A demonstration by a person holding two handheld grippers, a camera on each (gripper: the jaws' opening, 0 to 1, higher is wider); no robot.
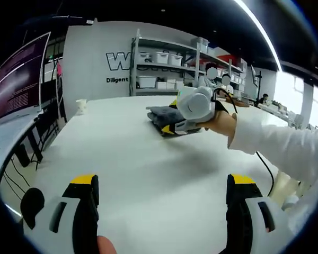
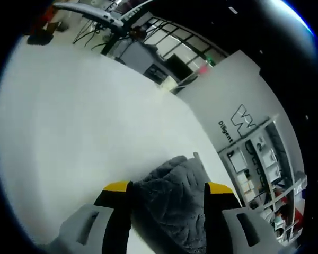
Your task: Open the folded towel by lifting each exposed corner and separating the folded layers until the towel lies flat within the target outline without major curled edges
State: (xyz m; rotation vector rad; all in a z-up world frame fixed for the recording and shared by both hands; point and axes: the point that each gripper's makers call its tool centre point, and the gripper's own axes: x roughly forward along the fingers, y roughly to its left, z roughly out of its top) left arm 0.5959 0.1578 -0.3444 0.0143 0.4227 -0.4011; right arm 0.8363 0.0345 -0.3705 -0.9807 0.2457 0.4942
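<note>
On the far side of the white table point(image 1: 122, 159) | folded dark grey towel point(image 2: 175, 201) sits between right gripper point(image 2: 167, 189) jaws, grip unclear | left gripper point(image 1: 161, 185) hovers near, jaws wide apart, empty.

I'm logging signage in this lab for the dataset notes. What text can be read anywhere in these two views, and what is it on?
"Diligent": small black word on the white wall, left gripper view; also on that wall in the right gripper view, tilted.
"W": large outlined letter above it; the rest is hidden behind the shelving.
Monitor at left: lines of text, too small to read.
Storage bins: no readable labels.
</note>
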